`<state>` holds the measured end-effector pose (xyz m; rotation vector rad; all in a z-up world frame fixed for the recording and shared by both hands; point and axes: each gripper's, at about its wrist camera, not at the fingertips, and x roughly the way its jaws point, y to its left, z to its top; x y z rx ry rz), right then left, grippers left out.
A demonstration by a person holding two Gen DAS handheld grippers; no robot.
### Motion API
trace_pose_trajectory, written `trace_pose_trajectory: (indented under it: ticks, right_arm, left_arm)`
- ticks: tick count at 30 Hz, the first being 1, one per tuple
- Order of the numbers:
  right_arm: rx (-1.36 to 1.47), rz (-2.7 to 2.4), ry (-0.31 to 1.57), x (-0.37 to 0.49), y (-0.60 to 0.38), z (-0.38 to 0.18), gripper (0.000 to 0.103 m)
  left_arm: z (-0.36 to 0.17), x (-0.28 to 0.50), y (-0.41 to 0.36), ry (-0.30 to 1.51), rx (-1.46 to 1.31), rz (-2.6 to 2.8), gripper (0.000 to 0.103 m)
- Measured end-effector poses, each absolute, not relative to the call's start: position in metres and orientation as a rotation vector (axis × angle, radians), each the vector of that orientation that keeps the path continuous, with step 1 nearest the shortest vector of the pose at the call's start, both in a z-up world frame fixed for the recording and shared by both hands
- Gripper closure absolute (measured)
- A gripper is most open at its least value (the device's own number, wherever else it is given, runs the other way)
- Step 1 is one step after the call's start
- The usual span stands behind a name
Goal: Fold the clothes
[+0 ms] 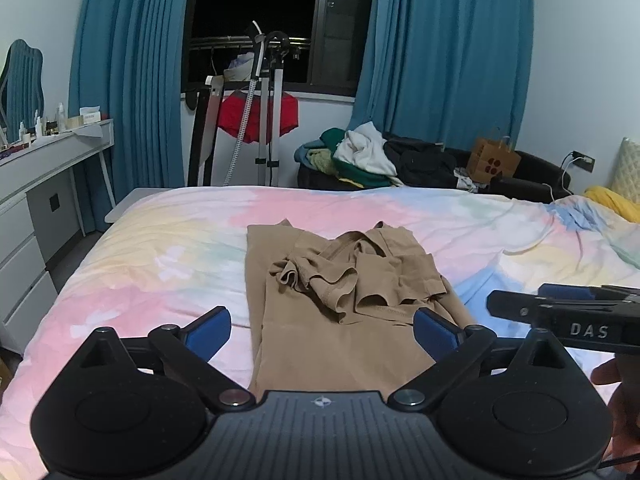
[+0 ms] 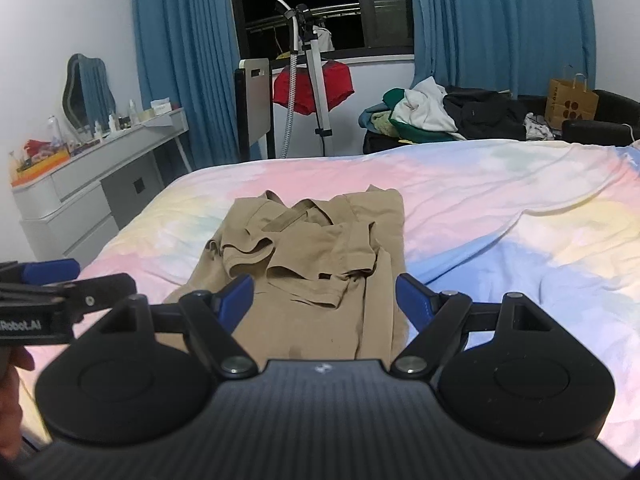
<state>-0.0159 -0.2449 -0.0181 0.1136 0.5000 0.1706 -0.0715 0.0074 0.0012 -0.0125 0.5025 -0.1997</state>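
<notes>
A tan shirt [image 1: 340,300] lies on the pastel bed [image 1: 160,264], its sides and sleeves folded inward into a long strip, the collar at the far end. It also shows in the right wrist view [image 2: 316,264]. My left gripper [image 1: 322,330] is open and empty, hovering above the shirt's near end. My right gripper [image 2: 325,298] is open and empty, also above the near end. Each gripper shows at the edge of the other's view: the right one [image 1: 516,306] and the left one [image 2: 92,280].
A white dresser [image 2: 80,196] with bottles stands left of the bed [image 2: 500,216]. A garment steamer stand [image 1: 266,112] with a red garment is beyond the bed. A pile of clothes [image 1: 372,152] and a paper bag [image 1: 494,160] lie on a dark sofa behind.
</notes>
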Motion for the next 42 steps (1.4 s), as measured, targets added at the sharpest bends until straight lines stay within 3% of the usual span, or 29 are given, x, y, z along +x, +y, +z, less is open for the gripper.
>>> trace_pose_trajectory:
  ticks: [20, 25, 30, 36, 39, 41, 42]
  right_arm:
    - [0.157, 0.19, 0.587, 0.003, -0.249, -0.035, 0.023]
    - [0.196, 0.197, 0.615, 0.005, -0.253, -0.038, 0.023]
    - [0.268, 0.215, 0.66, 0.009, -0.258, -0.044, 0.023]
    - [0.424, 0.262, 0.76, 0.018, -0.266, -0.059, 0.023]
    - [0.4, 0.27, 0.772, 0.018, -0.26, -0.061, 0.023]
    - [0.425, 0.297, 0.789, 0.02, -0.26, -0.064, 0.023]
    - [0.447, 0.315, 0.801, 0.021, -0.26, -0.066, 0.023]
  left_arm:
    - [-0.03, -0.047, -0.003, 0.63, 0.001, -0.246, 0.004]
    - [-0.05, -0.025, 0.019, 0.782, -0.254, -0.264, 0.004]
    - [-0.102, 0.003, 0.066, 1.022, -0.81, -0.266, 0.009]
    - [-0.131, 0.017, 0.086, 0.998, -1.048, -0.188, 0.012]
    - [-0.13, 0.024, 0.09, 0.946, -1.057, -0.165, 0.023]
    - [-0.128, 0.028, 0.092, 0.911, -1.039, -0.146, 0.042]
    - [-0.128, 0.029, 0.093, 0.9, -1.04, -0.142, 0.046]
